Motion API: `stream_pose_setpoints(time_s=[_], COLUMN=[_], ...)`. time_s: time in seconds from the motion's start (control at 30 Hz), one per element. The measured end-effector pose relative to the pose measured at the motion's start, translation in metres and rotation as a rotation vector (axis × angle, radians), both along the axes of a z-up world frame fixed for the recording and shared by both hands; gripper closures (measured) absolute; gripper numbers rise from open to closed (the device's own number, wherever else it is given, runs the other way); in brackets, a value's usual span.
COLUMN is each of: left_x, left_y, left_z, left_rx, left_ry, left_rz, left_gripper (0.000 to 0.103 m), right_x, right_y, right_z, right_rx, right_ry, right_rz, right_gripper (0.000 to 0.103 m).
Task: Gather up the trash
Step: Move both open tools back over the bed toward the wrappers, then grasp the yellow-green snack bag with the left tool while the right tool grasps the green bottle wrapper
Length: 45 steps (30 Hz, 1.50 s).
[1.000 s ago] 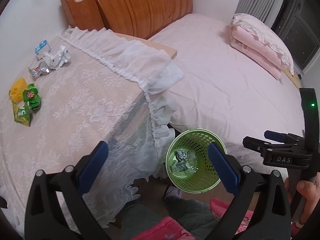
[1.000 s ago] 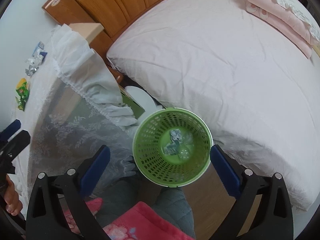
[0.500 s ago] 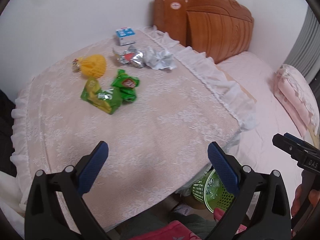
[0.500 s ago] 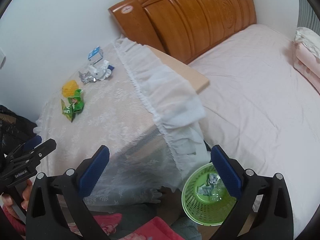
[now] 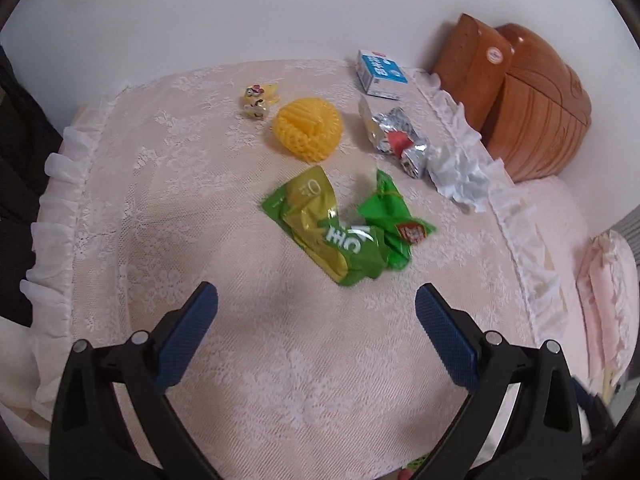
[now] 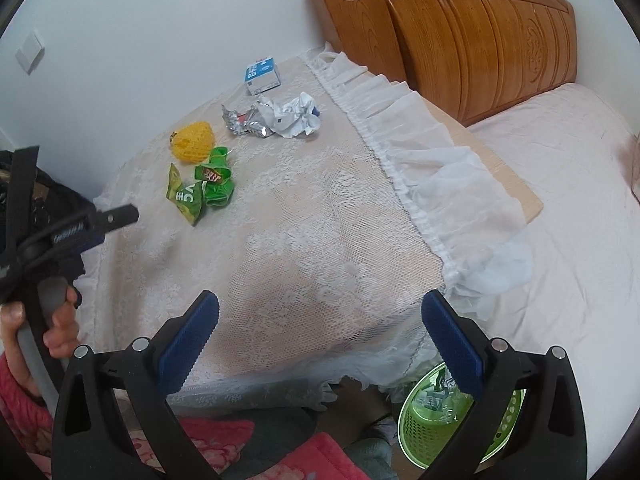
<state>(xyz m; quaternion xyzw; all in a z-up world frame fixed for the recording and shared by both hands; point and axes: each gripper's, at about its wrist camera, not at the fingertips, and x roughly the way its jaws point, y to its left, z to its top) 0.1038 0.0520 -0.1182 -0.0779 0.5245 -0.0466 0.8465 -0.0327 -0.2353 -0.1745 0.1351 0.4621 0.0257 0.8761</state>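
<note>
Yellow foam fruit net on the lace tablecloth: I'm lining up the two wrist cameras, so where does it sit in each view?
Left wrist: the yellow foam fruit net sits upper centre, beyond the green wrappers.
Right wrist: the net sits upper left, near the wall.
Shared landmark: the blue-and-white carton at the table's far edge, towards the headboard.

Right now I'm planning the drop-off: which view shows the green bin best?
The right wrist view: the green bin shows low beside the table, partly behind that gripper's finger. The left wrist view shows at most a green sliver at its bottom edge.
</note>
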Motion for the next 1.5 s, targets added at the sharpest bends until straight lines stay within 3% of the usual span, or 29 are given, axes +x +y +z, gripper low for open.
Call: stream_pose_setpoints(time_s=[0.07,0.2,0.4,0.47,0.6,0.73,0.97,1.13,1.2,1.3,1.5], left_x=[0.023,0.058,0.077,0.078,0.077,0.078,0.069,0.045,0.037,0.025,0.005], left_y=[0.002,-0.002,0.002,-0.001,-0.008,-0.008,-0.005,-0.005,0.0,0.017,0.041], left_z=[-0.008,-0.033,-0.067,-0.073,-0.075,-0.075,-0.063,-0.036,-0.029,-0.022,-0.02], left_rx=[-0.044,-0.063,-0.105,-0.09,-0.056,-0.057,-0.023,0.081,0.104,0.068,0.09], left_ry=[0.033,0.11,0.214,0.228,0.215,0.2,0.148,0.049,0.057,0.076,0.062], left_rz=[0.042,0.124,0.246,0.254,0.233,0.227,0.14,0.016,-0.01,-0.023,-0.063], left_gripper=[0.008,0.02,0.026,0.034,0.043,0.059,0.062,0.062,0.062,0.062,0.062], right_x=[0.003,0.01,0.015,0.016,0.016,0.014,0.029,0.072,0.091,0.131,0.198], right_y=[0.002,0.006,0.006,0.004,0.001,-0.002,0.008,0.04,0.055,0.081,0.13], right_z=[-0.004,-0.012,-0.02,-0.023,-0.027,-0.028,-0.028,-0.017,-0.014,-0.012,-0.031], right_rx=[0.008,0.014,0.024,0.025,0.028,0.029,0.004,-0.044,-0.063,-0.075,-0.126], right_ry=[0.014,0.048,0.073,0.08,0.092,0.096,0.095,0.063,0.046,0.04,0.095], right_rz=[0.004,0.011,0.018,0.017,0.014,0.012,0.061,0.145,0.177,0.225,0.301], right_gripper=[0.002,0.002,0.002,0.002,0.002,0.002,0.002,0.002,0.002,0.002,0.002])
